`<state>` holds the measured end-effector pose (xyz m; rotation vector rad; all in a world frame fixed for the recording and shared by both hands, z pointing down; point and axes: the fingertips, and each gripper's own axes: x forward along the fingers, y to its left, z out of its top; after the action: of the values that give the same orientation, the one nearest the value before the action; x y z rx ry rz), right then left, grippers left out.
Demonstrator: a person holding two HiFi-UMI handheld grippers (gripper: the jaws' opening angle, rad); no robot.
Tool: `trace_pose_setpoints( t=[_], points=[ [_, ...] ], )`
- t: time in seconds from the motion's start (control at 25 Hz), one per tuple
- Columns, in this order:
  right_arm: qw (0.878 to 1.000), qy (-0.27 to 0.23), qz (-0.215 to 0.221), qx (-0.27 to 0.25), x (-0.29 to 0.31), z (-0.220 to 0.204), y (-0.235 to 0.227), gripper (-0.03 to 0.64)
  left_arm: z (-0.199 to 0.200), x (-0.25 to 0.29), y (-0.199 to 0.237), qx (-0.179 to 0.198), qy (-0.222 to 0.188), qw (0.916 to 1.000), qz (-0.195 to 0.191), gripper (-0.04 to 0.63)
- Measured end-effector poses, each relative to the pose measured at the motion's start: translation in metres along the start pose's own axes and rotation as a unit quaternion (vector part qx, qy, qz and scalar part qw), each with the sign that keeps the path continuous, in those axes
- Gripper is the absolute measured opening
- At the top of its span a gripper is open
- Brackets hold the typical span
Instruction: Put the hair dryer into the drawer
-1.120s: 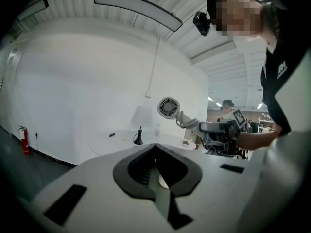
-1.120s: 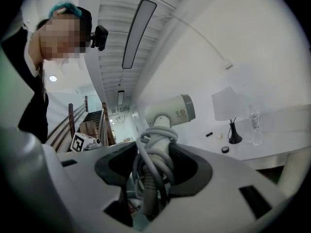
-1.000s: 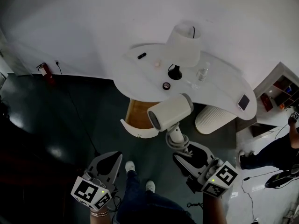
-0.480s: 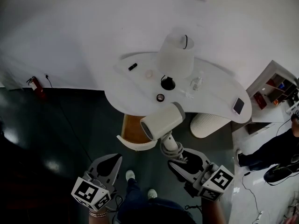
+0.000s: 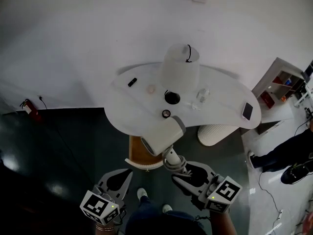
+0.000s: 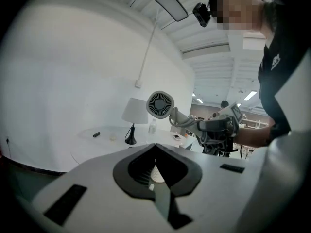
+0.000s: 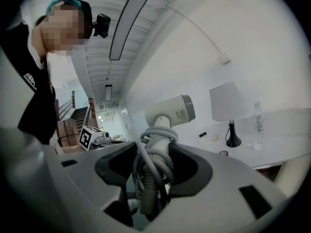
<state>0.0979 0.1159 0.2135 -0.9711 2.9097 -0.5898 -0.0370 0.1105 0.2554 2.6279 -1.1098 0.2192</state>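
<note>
The white hair dryer [image 5: 161, 137] has its cord wound round the handle, and my right gripper [image 5: 179, 169] is shut on that handle. Its head hangs by the table's front edge, just above the open drawer [image 5: 138, 151], whose wooden inside shows under the white table [image 5: 225, 99]. In the right gripper view the dryer [image 7: 170, 111] rises from between the jaws of my right gripper [image 7: 154, 152]. My left gripper [image 5: 120, 177] is lower left of the drawer, shut and holding nothing. From the left gripper [image 6: 155, 147] view the dryer's rear grille [image 6: 160, 105] faces the camera.
On the table stand a white lamp [image 5: 180, 67], a clear bottle [image 5: 203, 94], a phone [image 5: 247, 111], a small black object [image 5: 132, 82] and a small round tin [image 5: 166, 113]. A ribbed white basket [image 5: 217, 133] sits under the table's right side. Another person [image 5: 288, 155] is at the right.
The right gripper has carried the dryer left and closer to the table, so its head now sits over the drawer. The left gripper stays low and shut.
</note>
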Motion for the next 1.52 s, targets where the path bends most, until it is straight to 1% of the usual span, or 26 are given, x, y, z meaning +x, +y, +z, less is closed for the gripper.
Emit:
trace_pose_setpoints(
  t=[0.12, 0.28, 0.64, 0.8, 0.92, 1.08, 1.24, 1.52],
  points=[
    [1.0, -0.001, -0.006, 0.002, 0.012, 0.0, -0.002, 0.219, 0.002, 0.005, 0.014, 0.001, 0.004, 0.9999, -0.009, 0.015],
    [0.999, 0.039, -0.023, -0.005, 0.024, -0.018, -0.008, 0.218, 0.004, 0.009, 0.028, 0.005, 0.008, 0.9996, -0.026, 0.015],
    [0.996, 0.084, -0.029, -0.003, 0.05, -0.044, -0.007, 0.218, -0.002, 0.004, 0.057, -0.006, 0.015, 0.9995, -0.027, 0.015],
    [0.993, 0.114, -0.025, -0.006, 0.057, -0.058, -0.002, 0.218, -0.009, 0.002, 0.067, -0.013, 0.02, 0.9993, -0.028, 0.015],
    [0.991, 0.129, -0.039, 0.011, 0.058, -0.072, -0.005, 0.218, -0.011, 0.001, 0.073, -0.018, 0.019, 0.9992, -0.03, 0.015],
    [0.988, 0.149, -0.03, 0.016, 0.066, -0.082, 0.002, 0.218, -0.014, -0.001, 0.08, -0.022, 0.022, 0.9988, -0.037, 0.015],
    [0.985, 0.164, -0.039, 0.021, 0.071, -0.095, 0.0, 0.218, -0.019, -0.001, 0.086, -0.027, 0.027, 0.9983, -0.043, 0.015],
    [0.976, 0.21, -0.051, 0.03, 0.081, -0.117, -0.001, 0.218, -0.028, -0.001, 0.093, -0.033, 0.038, 0.9969, -0.061, 0.015]
  ],
)
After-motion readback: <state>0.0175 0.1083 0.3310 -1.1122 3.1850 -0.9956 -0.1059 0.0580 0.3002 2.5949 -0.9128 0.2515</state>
